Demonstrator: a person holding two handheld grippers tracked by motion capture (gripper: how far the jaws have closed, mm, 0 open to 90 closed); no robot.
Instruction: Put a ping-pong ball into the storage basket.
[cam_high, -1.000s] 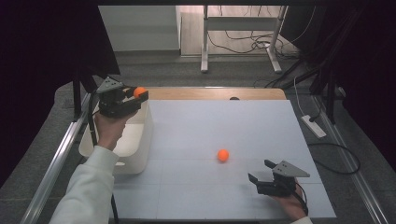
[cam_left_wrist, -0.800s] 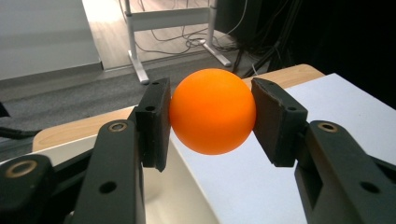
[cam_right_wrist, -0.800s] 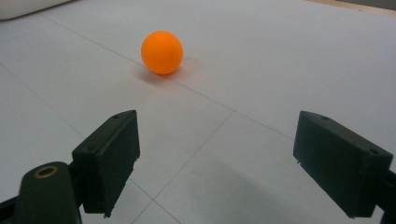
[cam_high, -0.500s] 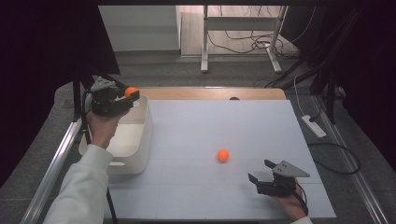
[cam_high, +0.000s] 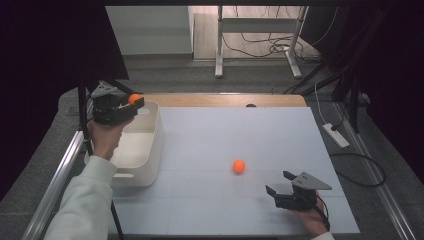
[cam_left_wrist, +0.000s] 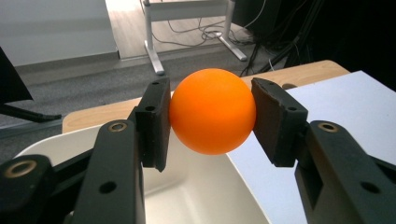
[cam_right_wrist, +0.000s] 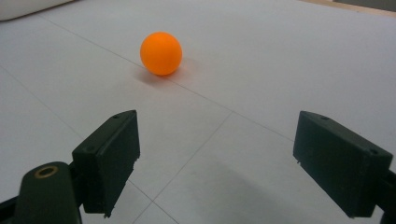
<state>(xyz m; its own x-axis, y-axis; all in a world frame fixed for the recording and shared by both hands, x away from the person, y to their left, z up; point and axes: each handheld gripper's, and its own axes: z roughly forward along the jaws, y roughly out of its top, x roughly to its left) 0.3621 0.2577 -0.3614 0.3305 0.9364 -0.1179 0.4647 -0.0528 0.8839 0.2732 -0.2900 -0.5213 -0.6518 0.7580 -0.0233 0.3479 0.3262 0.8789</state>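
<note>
Left gripper: the left gripper (cam_high: 134, 101), at the upper left of the high view, is clamped on an orange ball (cam_left_wrist: 213, 117); both pads press the ball's sides in the left gripper view.
Held ball: it hangs above the far rim of the white bin (cam_high: 150, 150), over the bin's open inside.
White bin: it sits at the left edge of the desk (cam_high: 240, 130), with the left hand (cam_high: 106, 137) over it.
Right gripper: the right gripper (cam_high: 279, 183), at the lower right, has its jaws spread wide apart with nothing between them, low over the desk.
Second ball: a second orange ball (cam_high: 239, 166) lies on the desk at centre frame, ahead of the right gripper and apart from it.
</note>
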